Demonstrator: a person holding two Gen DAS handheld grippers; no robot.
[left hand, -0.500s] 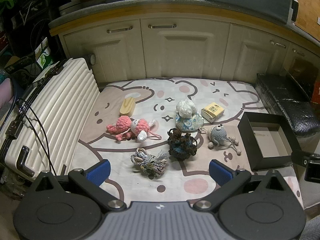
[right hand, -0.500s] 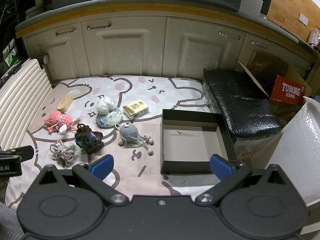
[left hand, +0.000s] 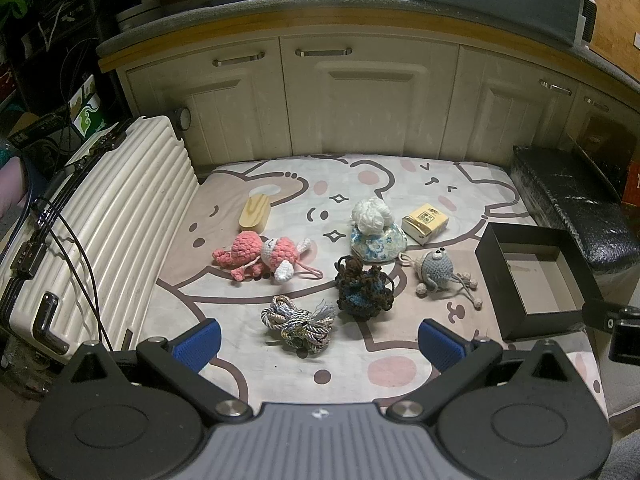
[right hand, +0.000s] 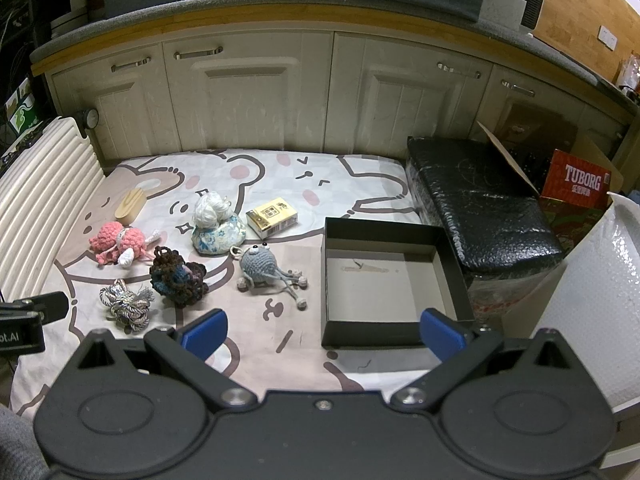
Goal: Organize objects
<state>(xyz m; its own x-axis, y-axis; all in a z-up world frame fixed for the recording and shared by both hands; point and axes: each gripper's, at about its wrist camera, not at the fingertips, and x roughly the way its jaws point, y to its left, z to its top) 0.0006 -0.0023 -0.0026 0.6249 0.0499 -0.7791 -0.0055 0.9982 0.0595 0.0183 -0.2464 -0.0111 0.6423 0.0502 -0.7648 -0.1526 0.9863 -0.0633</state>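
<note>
Grippers left (left hand: 319, 338) and right (right hand: 323, 330) tilt downward over the mat (left hand: 400, 368), jaws spread wide, empty.

Toys (left hand: 264, 258) clustered on mat (left hand: 400, 176) — box (right hand: 384, 280) to their right.

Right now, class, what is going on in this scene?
A person holds two grippers above a cartoon blanket. The left gripper and right gripper are both open and empty. Small things lie untouched on the blanket: a pink crochet toy, a grey crochet toy, a yellow packet. The black box has nothing in it. Sorting has not begun.
</note>
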